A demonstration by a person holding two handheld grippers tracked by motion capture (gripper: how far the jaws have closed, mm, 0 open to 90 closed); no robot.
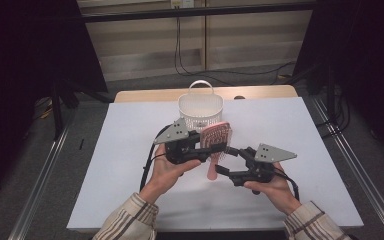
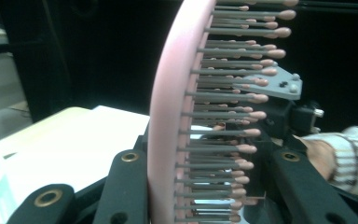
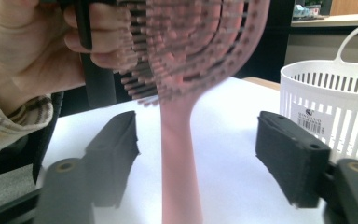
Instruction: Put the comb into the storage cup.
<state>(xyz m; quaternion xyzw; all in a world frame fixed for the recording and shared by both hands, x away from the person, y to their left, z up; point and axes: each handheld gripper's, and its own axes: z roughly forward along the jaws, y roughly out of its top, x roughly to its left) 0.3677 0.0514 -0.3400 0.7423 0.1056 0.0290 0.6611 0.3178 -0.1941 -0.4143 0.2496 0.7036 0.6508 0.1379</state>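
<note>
A pink hairbrush [image 1: 215,140] hangs above the white table, head up and handle down. My left gripper [image 1: 206,145] is shut on the brush's head; in the left gripper view the pink back and grey bristles [image 2: 223,116] stand between the two black jaws [image 2: 205,186]. My right gripper [image 1: 223,163] is open around the handle. In the right gripper view the pink handle [image 3: 179,158] runs up the gap between the jaws [image 3: 200,158], and neither pad touches it. The left hand [image 3: 37,51] shows behind the brush head.
A white slotted basket [image 1: 200,107] with a hoop handle stands at the table's far middle, just behind the brush; it shows at the right of the right gripper view [image 3: 331,93]. A white sheet [image 1: 130,150] covers the table, with bare wood at the far edge.
</note>
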